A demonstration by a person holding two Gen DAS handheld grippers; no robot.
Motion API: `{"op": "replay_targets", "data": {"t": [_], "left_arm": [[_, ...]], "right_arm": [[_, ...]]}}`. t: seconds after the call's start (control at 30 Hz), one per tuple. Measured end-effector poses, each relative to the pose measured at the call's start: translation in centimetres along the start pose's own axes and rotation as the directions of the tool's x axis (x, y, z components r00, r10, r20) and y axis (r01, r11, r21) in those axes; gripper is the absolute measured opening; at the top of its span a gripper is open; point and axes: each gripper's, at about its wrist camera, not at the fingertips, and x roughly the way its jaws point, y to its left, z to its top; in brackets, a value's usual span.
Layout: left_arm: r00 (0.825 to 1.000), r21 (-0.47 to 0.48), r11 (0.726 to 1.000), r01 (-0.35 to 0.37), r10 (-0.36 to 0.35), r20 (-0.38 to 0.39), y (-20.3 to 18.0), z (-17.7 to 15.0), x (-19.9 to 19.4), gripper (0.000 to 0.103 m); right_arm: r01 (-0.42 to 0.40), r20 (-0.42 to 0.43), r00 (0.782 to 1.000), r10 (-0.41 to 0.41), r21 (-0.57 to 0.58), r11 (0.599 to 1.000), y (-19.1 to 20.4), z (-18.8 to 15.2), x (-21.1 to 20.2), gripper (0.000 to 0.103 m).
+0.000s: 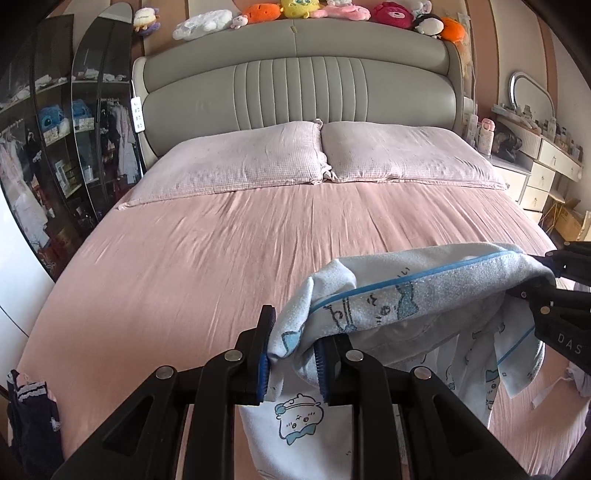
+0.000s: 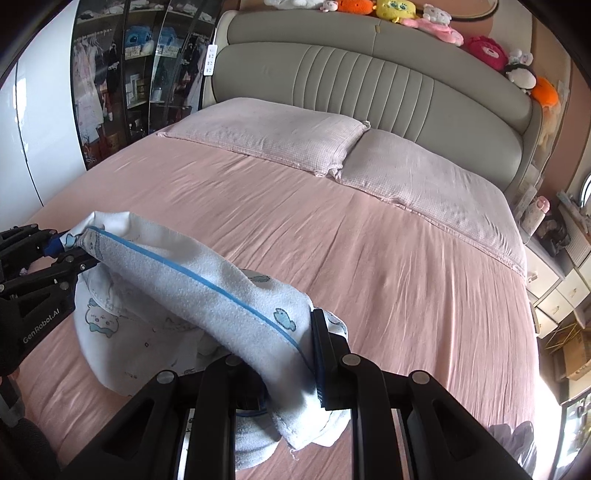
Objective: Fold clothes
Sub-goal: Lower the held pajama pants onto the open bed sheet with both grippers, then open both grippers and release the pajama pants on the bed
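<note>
- The left tool (image 1: 291, 363) is clamped on one end of a white garment (image 1: 406, 295) printed with small blue cartoon figures and edged with a blue stripe.
- The right tool (image 2: 291, 365) is clamped on the other end of the same cloth, which bunches between its blue-padded fingers (image 2: 320, 354).
- The garment hangs stretched between the two tools, above the pink bed sheet (image 1: 221, 251) near the foot edge of the bed, its loose part sagging below.
- Two pink pillows (image 1: 258, 155) lie by the grey headboard (image 1: 295, 88), plush toys (image 1: 295, 9) lined on top.
- A dark garment (image 1: 33, 417) lies at the bed's near left corner.
</note>
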Motion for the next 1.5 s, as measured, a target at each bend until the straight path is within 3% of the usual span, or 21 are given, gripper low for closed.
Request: {"op": "replay_targets", "data": {"t": [0.07,0.3,0.37,0.43,0.53,0.57,0.6,0.63,0.7,0.83,0.97,1.1,1.33,1.5], "left_arm": [[1.0,-0.031,0.999,0.02,-0.02,-0.013,0.2,0.6,1.2,0.018],[0.997,-0.002,1.0,0.019,-0.019,-0.075,-0.2,1.7,4.6,0.019],[0.992,-0.021,1.0,0.014,-0.016,-0.125,0.1,2.0,5.7,0.019],[0.986,-0.045,0.999,-0.001,-0.007,-0.169,0.4,2.2,6.7,0.02],[0.982,-0.092,0.996,-0.013,-0.004,-0.189,1.1,2.2,7.3,0.025],[0.982,-0.093,0.995,-0.024,0.006,-0.187,1.2,2.2,7.2,0.028],[0.983,-0.093,0.995,-0.035,0.017,-0.185,1.2,2.3,7.0,0.038],[0.983,-0.093,0.995,-0.045,0.027,-0.183,1.3,2.3,6.9,0.057],[0.983,-0.094,0.993,-0.066,0.049,-0.179,1.5,2.4,6.7,0.076],[0.987,-0.102,0.995,-0.015,-0.002,-0.161,1.8,3.3,5.8,0.077],[0.991,-0.074,0.996,-0.041,0.031,-0.131,1.5,4.0,4.5,0.077],[0.991,-0.05,0.998,-0.033,0.026,-0.127,1.3,3.8,3.7,0.078],[0.991,0.012,0.999,-0.036,0.037,-0.13,1.0,0.4,2.6,0.082],[0.99,0.018,0.999,-0.031,0.033,-0.134,0.7,-2.0,1.9,0.084]], "right_arm": [[0.002,-0.012,1.0,-0.002,0.0,1.0,-0.5,0.2,1.3,0.016],[0.023,-0.063,0.998,-0.022,0.011,1.0,-1.6,0.6,5.4,0.023],[0.033,-0.094,0.995,-0.028,0.049,0.998,-2.1,0.6,6.6,0.036],[0.033,-0.106,0.994,-0.023,0.088,0.996,-2.8,0.4,7.3,0.057],[0.004,-0.106,0.994,0.011,0.144,0.99,-3.7,0.2,7.5,0.072],[-0.006,-0.105,0.994,0.023,0.159,0.987,-3.9,0.1,7.5,0.073],[0.0,-0.105,0.994,0.017,0.159,0.987,-4.0,0.1,7.5,0.074],[0.008,-0.106,0.994,0.009,0.156,0.988,-4.0,0.0,7.5,0.074],[0.024,-0.107,0.994,-0.008,0.152,0.988,-4.0,-0.1,7.4,0.074],[-0.074,-0.121,0.988,0.097,0.181,0.981,-4.9,0.3,7.1,0.074],[-0.199,-0.069,0.972,0.224,0.26,0.945,-6.1,0.7,5.7,0.075],[-0.189,-0.011,0.979,0.205,0.344,0.92,-7.5,1.1,4.1,0.088],[-0.204,0.024,0.978,0.209,0.337,0.919,-5.8,-1.0,1.9,0.088],[-0.198,0.001,0.978,0.209,0.318,0.927,-4.0,-3.2,1.2,0.088]]}}
